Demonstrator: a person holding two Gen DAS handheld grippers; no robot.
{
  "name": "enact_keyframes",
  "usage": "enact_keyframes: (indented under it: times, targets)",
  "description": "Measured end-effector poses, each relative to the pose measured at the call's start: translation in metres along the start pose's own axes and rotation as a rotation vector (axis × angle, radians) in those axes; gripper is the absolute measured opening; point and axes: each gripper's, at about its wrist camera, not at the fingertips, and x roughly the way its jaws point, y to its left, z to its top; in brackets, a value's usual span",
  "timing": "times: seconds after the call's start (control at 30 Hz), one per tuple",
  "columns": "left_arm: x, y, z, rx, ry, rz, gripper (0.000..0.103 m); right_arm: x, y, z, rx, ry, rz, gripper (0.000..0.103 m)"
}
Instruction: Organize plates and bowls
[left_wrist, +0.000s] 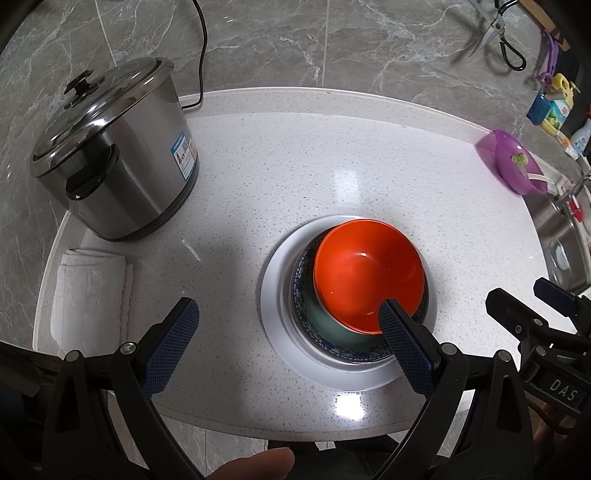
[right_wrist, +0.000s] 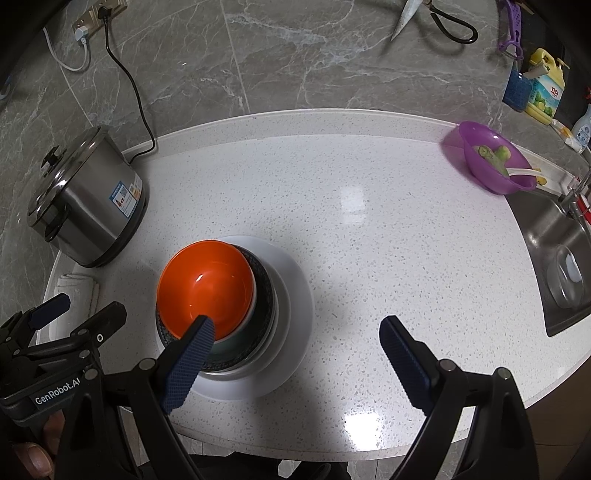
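An orange bowl sits on top of a stack: a green bowl in a blue-patterned dish on a white plate. The stack stands on the white speckled counter. It also shows in the right wrist view: orange bowl, white plate. My left gripper is open and empty, its right finger in front of the orange bowl's near rim. My right gripper is open and empty, its left finger in front of the stack.
A steel electric pot with cord stands at the back left, a folded white cloth in front of it. A purple bowl with food sits at the back right. A sink lies on the right. Scissors hang on the wall.
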Motion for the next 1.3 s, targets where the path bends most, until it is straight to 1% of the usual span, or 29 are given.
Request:
enact_keyframes:
  times: [0.33, 1.3]
  targets:
    - [0.001, 0.001, 0.001, 0.0, 0.003, 0.0, 0.098, 0.006, -0.003, 0.007, -0.015, 0.01, 0.006, 0.093]
    - [0.009, 0.001, 0.006, 0.001, 0.009, -0.001, 0.098, 0.013, -0.005, 0.011, -0.026, 0.019, 0.014, 0.093]
